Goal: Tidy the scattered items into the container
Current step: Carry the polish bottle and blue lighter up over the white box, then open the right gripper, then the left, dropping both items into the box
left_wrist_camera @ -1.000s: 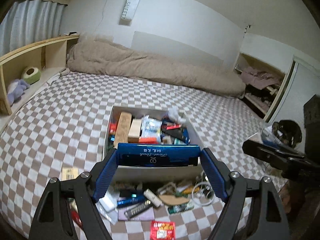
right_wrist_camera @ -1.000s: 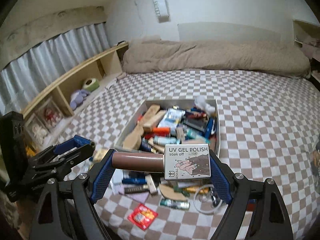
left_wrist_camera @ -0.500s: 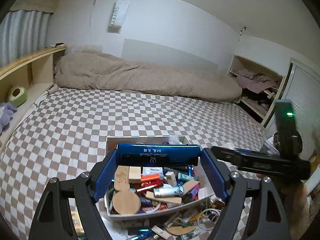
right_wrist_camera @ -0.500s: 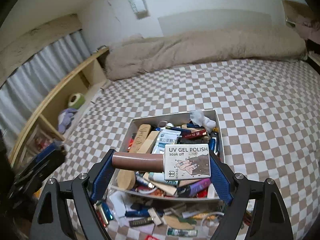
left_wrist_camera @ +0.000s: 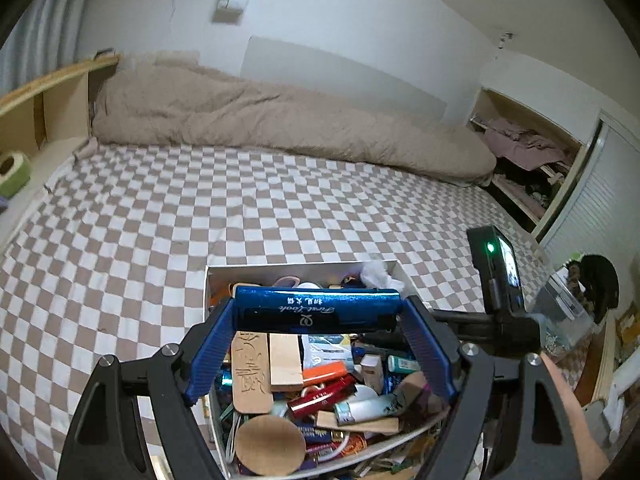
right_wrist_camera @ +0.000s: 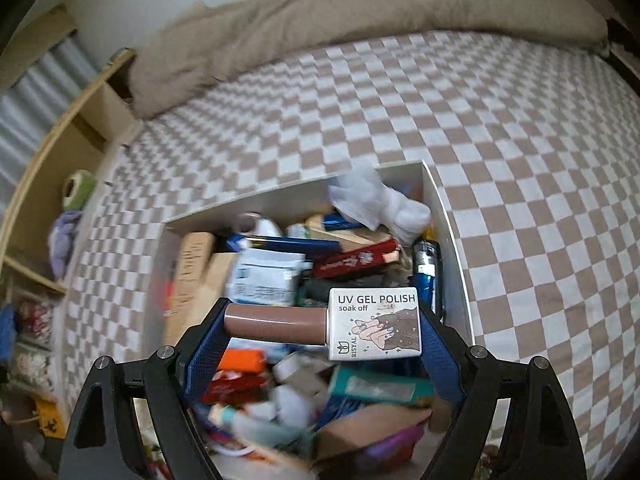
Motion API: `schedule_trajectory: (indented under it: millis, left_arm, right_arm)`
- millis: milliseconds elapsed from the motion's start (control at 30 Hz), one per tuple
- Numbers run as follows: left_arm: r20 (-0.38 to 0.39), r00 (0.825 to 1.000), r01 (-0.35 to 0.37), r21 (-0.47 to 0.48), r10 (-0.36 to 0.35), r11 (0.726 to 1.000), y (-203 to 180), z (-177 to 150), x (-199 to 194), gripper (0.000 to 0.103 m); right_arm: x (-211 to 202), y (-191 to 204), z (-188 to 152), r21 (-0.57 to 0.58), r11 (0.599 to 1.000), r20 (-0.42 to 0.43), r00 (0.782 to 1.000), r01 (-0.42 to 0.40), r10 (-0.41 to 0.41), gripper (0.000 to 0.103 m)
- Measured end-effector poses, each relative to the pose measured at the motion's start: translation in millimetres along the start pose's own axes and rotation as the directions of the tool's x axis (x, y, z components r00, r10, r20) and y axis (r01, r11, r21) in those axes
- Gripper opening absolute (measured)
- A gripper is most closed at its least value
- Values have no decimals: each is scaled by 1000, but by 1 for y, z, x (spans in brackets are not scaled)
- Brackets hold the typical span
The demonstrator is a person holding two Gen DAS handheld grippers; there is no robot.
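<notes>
1. Our left hand-held gripper (left_wrist_camera: 318,344) is clenched endwise on a blue tube (left_wrist_camera: 318,310), one pad at each end, and it hangs over the near half of the container (left_wrist_camera: 240,270).
2. Our right hand-held gripper (right_wrist_camera: 322,340) grasps a gel polish bottle (right_wrist_camera: 374,324) lengthwise, one pad on the brown cap end and the other on the flat base of the white body. It too sits above the box, angled steeply down.
3. The container is a white open box on the checked bed (left_wrist_camera: 160,208), already heaped with tubes, cartons and wooden pieces nearly to the rim.
4. We judge the blue tube to be light, stiff and smooth; held by its ends it could pivot or slip, so a grip across the middle of the barrel would be steadier.
5. The polish bottle looks like glass under a glossy label: small, dense for its size, slick and breakable. The squared body offers flat faces that are better to pinch than the round cap.
6. Both items look ready to release. With the pile so high, we would lower each close to the heap before letting go, so that nothing bounces or rolls over the wall.
7. A few loose things show past the near edge of the box in the left view, too cut off to name.
</notes>
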State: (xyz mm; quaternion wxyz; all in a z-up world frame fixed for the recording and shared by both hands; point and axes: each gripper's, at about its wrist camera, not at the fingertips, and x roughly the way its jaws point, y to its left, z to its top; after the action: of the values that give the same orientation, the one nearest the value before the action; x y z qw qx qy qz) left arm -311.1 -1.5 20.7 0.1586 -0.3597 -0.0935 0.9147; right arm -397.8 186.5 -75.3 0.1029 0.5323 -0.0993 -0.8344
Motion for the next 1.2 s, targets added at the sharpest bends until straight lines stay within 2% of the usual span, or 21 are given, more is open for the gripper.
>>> schedule_trajectory:
  millis: [167, 233, 300, 567, 733, 933, 1033, 1067, 1133, 1200]
  left_arm:
    - [-69, 997, -23, -53, 19, 998, 15, 11, 41, 83]
    - [-100, 995, -25, -69, 18, 997, 18, 14, 57, 83]
    - [-130, 991, -22, -77, 11, 997, 17, 15, 74, 83]
    - [-245, 969, -3, -108, -23, 994, 2, 15, 134, 83]
    - [-284, 959, -20, -82, -4, 996, -8, 13, 162, 83]
    - [-313, 949, -46, -47, 29, 998, -14, 10, 191, 83]
    - [-332, 943, -23, -93, -10, 995, -7, 9, 202, 83]
    - [-340, 940, -10, -111, -28, 994, -4, 8, 203, 84]
    - [-337, 941, -9, -132, -36, 991, 0, 5, 201, 99]
    - [-319, 948, -21, -128, -21, 992, 3, 3, 192, 99]
  right_arm:
    - [13, -4, 0, -51, 998, -13, 999, 48, -49, 88]
    - [11, -2, -2, -88, 994, 12, 998, 68, -67, 89]
    - [6, 1, -6, -124, 989, 37, 997, 76, -71, 94]
    - [-15, 4, -44, -200, 978, 75, 995, -52, 68, 95]
    - [-21, 2, -65, -220, 971, 79, 991, -91, 110, 95]
    - [-28, -16, -61, -149, 976, 97, 980, -158, 174, 95]
    - [-28, -21, -59, -139, 975, 102, 977, -171, 186, 95]
    - [-27, -20, -59, -139, 975, 101, 977, -174, 188, 95]
    - [-24, -18, -58, -141, 972, 95, 975, -187, 202, 95]
    - [-20, -14, -58, -149, 970, 91, 974, -193, 207, 95]
